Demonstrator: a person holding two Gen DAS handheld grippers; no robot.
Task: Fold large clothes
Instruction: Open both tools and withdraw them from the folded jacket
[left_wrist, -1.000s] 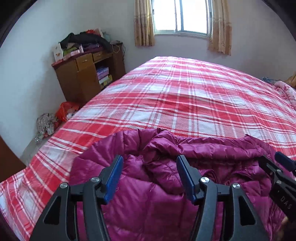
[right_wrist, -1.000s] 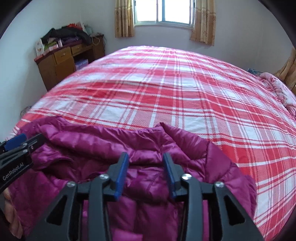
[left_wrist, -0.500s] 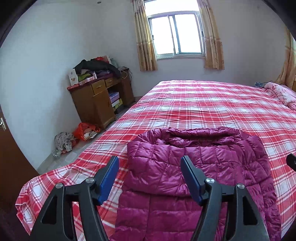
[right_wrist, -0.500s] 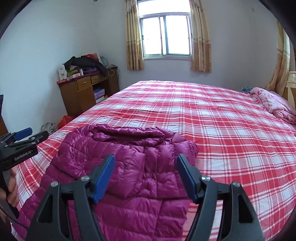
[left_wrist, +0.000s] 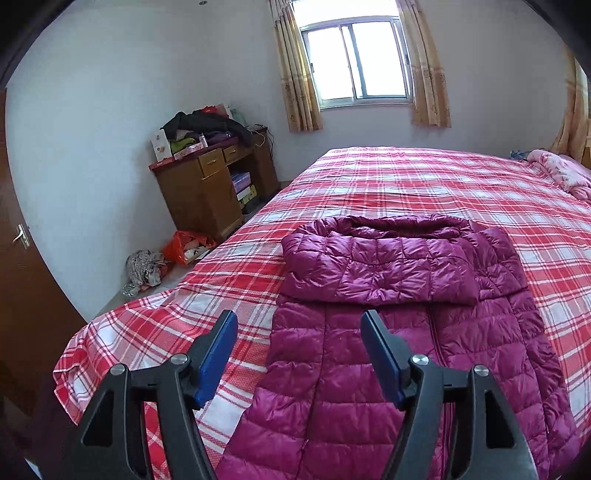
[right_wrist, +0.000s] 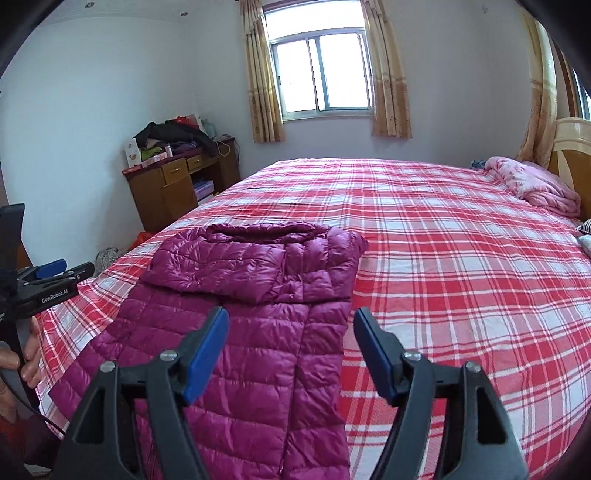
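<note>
hovering both grippers over the near end of the bed (right_wrist: 443, 258), you've got nothing clamped. left gripper (left_wrist: 299, 354) has its jaws spread wide, empty, above the jacket's left edge. right gripper (right_wrist: 291, 350) likewise wide apart and empty, above the jacket's right edge. jacket (left_wrist: 388, 295) lies flat on the plaid cover, top part folded down over the body, hood end toward the window (left_wrist: 358, 62). your left hand (right_wrist: 22, 354) shows at the right cam's edge. pink blanket (right_wrist: 532, 188) lies well apart by the headboard

"GenRobot.AI" printed on left claw (right_wrist: 59, 271) body.
</note>
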